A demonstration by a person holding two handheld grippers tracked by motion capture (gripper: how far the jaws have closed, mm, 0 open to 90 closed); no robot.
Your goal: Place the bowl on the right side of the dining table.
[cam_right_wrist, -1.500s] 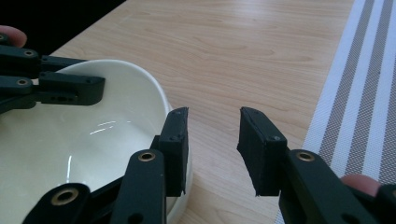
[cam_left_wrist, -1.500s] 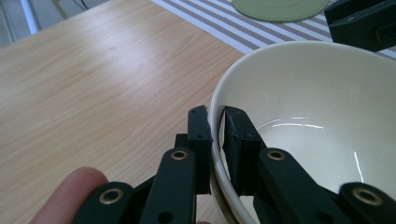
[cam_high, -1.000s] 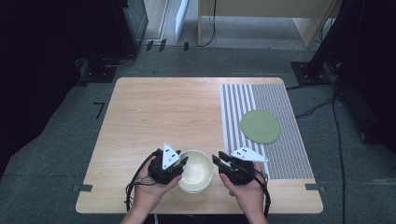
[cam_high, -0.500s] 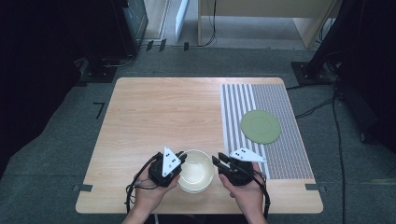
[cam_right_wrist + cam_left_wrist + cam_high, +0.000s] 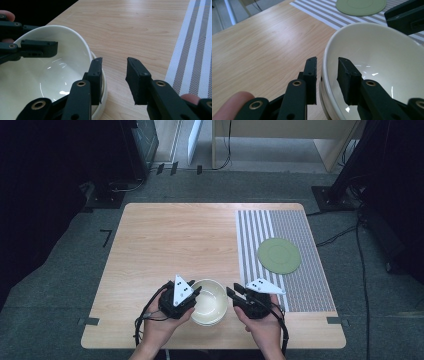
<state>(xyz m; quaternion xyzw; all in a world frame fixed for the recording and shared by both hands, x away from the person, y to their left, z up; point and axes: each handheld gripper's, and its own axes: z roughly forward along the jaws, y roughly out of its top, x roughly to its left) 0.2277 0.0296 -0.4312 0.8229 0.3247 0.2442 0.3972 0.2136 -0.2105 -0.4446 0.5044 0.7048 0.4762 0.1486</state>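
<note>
Left gripper (image 5: 327, 75) has slid onto the bowl (image 5: 374, 62), jaws spread astride its near rim, unclamped; right gripper (image 5: 113, 75) waits spread beside it — probably a lift next.

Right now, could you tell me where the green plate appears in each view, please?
High view: green plate right of centre, on the striped mat.
Left gripper view: top edge, beyond the bowl.
Right gripper view: not in it.
Shared landmark: the striped mat.
</note>
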